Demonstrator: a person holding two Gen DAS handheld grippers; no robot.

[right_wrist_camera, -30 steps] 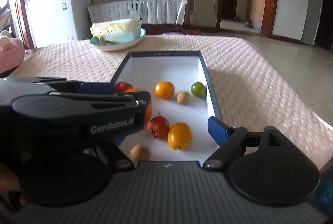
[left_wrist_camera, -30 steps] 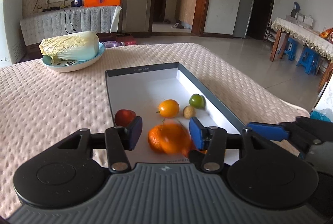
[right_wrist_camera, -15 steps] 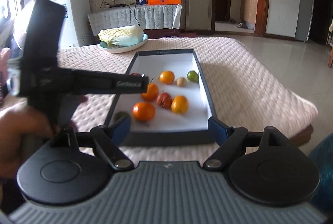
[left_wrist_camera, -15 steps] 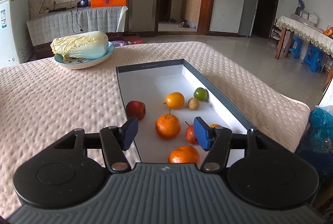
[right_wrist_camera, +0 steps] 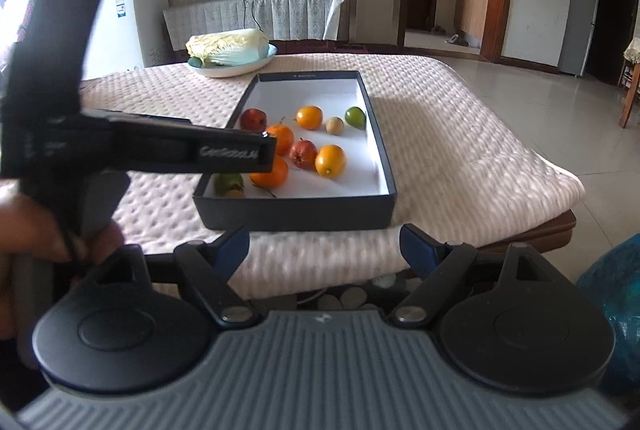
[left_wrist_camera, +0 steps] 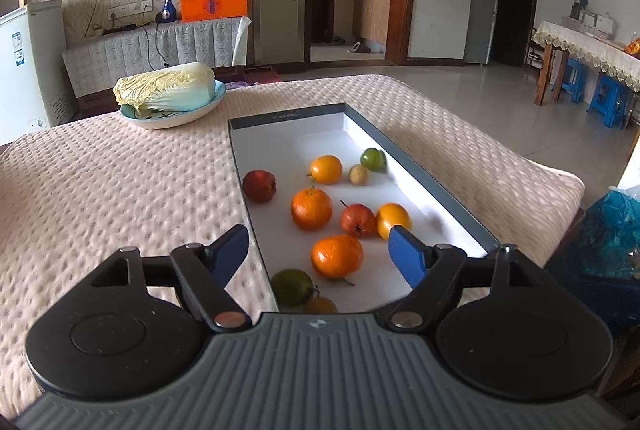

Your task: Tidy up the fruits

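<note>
Nine fruits lay inside the open box (left_wrist_camera: 416,174) on the quilted worktop (left_wrist_camera: 120,190); the left gripper (left_wrist_camera: 318,250) jaws were opening, empty, above its near end, while the right gripper (right_wrist_camera: 324,244) jaws stood wide, empty, before it.

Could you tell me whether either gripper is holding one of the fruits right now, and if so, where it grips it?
Nothing is held. The left gripper has its jaws opening above the box; the right gripper is open before it.

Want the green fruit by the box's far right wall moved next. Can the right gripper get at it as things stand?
Probably yes. The right gripper is open and empty, back off the box's near wall. The green fruit lies uncovered with space above it; only the small tan fruit sits close on its left.
</note>
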